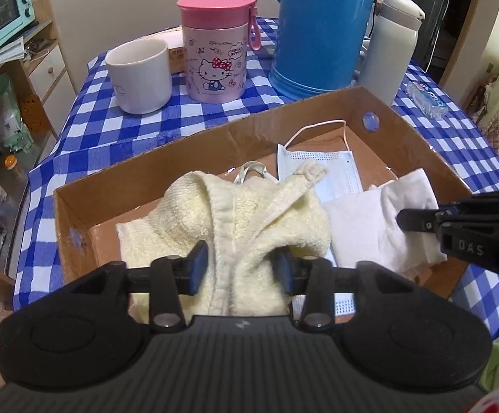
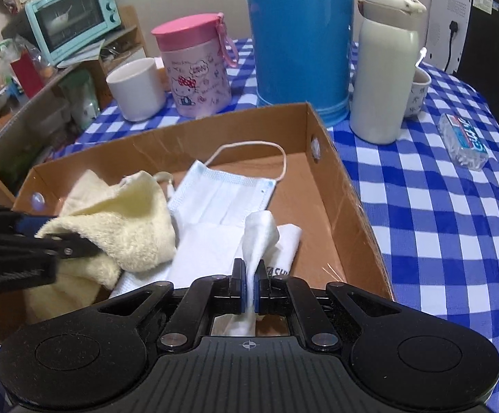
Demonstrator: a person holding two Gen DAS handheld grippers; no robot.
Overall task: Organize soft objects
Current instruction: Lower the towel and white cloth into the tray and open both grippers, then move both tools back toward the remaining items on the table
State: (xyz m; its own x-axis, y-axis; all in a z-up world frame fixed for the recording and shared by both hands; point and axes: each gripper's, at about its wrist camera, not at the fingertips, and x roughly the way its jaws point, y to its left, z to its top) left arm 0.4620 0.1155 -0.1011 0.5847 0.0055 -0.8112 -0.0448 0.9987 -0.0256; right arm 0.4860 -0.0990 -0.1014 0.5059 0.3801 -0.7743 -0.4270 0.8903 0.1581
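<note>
A shallow cardboard box (image 1: 194, 144) (image 2: 339, 186) sits on the blue checked table. In it lie a cream towel (image 1: 249, 216) (image 2: 129, 220), a pale blue face mask (image 1: 321, 168) (image 2: 229, 192) and a white cloth (image 1: 380, 227) (image 2: 263, 234). My left gripper (image 1: 242, 268) straddles the bunched towel, its blue pads pressing the towel's sides. It shows in the right wrist view at the left (image 2: 60, 241). My right gripper (image 2: 248, 289) is shut on a raised fold of the white cloth. It shows in the left wrist view at the right (image 1: 421, 220).
Behind the box stand a white mug (image 1: 139, 75), a pink Hello Kitty jar (image 1: 215, 48), a tall blue thermos (image 1: 321, 27) and a white bottle (image 1: 390, 44). A small cup (image 2: 418, 93) and a plastic packet (image 2: 463, 141) lie to the right. A shelf with a teal oven (image 2: 74, 17) stands left.
</note>
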